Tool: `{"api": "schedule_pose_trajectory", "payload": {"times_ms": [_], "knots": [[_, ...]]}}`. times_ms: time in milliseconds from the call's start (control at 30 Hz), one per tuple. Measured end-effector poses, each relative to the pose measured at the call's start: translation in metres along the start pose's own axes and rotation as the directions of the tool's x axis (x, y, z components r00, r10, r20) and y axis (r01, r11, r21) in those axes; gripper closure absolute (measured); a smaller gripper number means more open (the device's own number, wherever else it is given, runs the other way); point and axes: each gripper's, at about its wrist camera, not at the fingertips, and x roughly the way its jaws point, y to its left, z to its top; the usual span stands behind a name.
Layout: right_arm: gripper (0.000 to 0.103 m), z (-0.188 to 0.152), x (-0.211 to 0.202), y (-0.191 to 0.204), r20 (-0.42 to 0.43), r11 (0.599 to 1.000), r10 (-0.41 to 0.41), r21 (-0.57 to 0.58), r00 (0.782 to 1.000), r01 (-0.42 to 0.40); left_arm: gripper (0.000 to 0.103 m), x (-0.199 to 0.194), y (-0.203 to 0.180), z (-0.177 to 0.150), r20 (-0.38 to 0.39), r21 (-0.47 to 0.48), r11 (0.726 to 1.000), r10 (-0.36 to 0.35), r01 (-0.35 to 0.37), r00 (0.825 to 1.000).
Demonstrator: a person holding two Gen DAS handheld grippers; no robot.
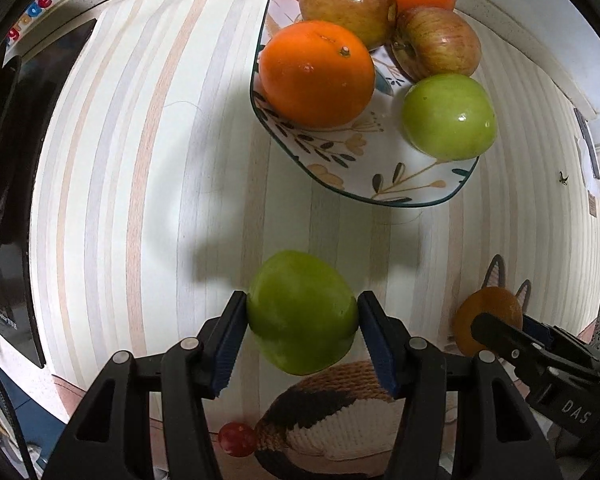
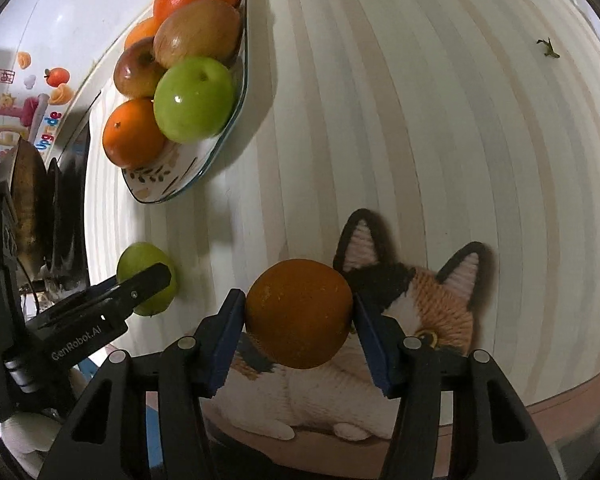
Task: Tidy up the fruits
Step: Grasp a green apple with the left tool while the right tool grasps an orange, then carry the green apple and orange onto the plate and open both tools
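Observation:
My left gripper [image 1: 300, 302] points down at the striped tabletop and is shut on a green apple [image 1: 300, 314], with a blue pad pressed to each side. The right gripper [image 2: 298, 300] is shut on an orange [image 2: 298, 314] over the cat-shaped mat. Each gripper shows in the other's view: the right gripper [image 1: 500, 330] with its orange [image 1: 484, 308], the left gripper [image 2: 148, 280] with its apple [image 2: 140, 260]. Further back, a floral plate [image 1: 340, 160] holds oranges, reddish apples and another green apple [image 1: 448, 116].
A knitted cat-shaped mat [image 2: 440, 300] lies near the table's front edge. A small red round thing [image 1: 237, 439] sits beside it. A dark appliance [image 1: 40, 160] stands along the left edge. A tiny green scrap [image 2: 548, 50] lies far right on the striped cloth [image 1: 140, 160].

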Motion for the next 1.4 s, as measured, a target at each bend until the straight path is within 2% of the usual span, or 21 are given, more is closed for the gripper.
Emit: {"api": "schedule_pose_trajectory", "payload": {"times_ms": [167, 333, 533, 700, 867, 1000, 1167, 1233, 1267, 1400], "knots": [[0.046, -0.001, -0.001, 0.008, 0.018, 0.999, -0.017, -0.029, 1.000, 0.017, 0.050, -0.016, -0.006, 0.003, 0.031, 0.027, 1.000, -0.005, 0.005, 0.999], [0.046, 0.011, -0.030, 0.011, 0.081, 0.998, 0.057, -0.012, 0.995, -0.056, 0.049, -0.055, -0.005, 0.015, 0.081, 0.046, 0.998, -0.048, 0.044, 0.996], [0.046, 0.064, -0.063, 0.049, 0.154, 0.986, 0.158, -0.070, 0.975, -0.149, 0.049, -0.104, 0.007, 0.060, 0.134, 0.042, 0.994, -0.107, 0.103, 0.985], [0.046, 0.110, -0.065, 0.090, 0.171, 0.981, 0.144, -0.154, 0.975, -0.117, 0.049, -0.129, 0.016, 0.110, 0.184, 0.026, 0.995, -0.097, 0.094, 0.978], [0.046, 0.133, -0.038, 0.111, 0.131, 0.981, 0.088, -0.183, 0.987, -0.063, 0.049, -0.119, 0.029, 0.140, 0.170, -0.003, 0.996, -0.090, 0.091, 0.981], [0.045, 0.135, -0.023, 0.115, 0.119, 0.984, 0.060, -0.172, 0.991, -0.039, 0.049, -0.104, 0.034, 0.146, 0.138, -0.026, 0.995, -0.094, 0.099, 0.986], [0.043, 0.134, -0.021, 0.109, 0.126, 0.989, 0.064, -0.144, 0.990, -0.046, 0.049, -0.095, 0.032, 0.144, 0.098, -0.035, 0.991, -0.126, 0.130, 0.987], [0.028, 0.133, -0.026, 0.106, 0.137, 0.991, 0.071, -0.121, 0.988, -0.054, 0.049, -0.097, 0.027, 0.148, 0.095, -0.022, 0.991, -0.133, 0.136, 0.987], [0.026, 0.132, -0.030, 0.104, 0.144, 0.992, 0.083, -0.111, 0.986, -0.067, 0.049, -0.098, 0.025, 0.151, 0.097, -0.018, 0.990, -0.135, 0.137, 0.986], [0.026, 0.138, -0.048, 0.094, 0.184, 0.989, 0.146, -0.046, 0.972, -0.140, 0.049, -0.101, 0.010, 0.175, 0.101, 0.008, 0.989, -0.146, 0.146, 0.984]]}}
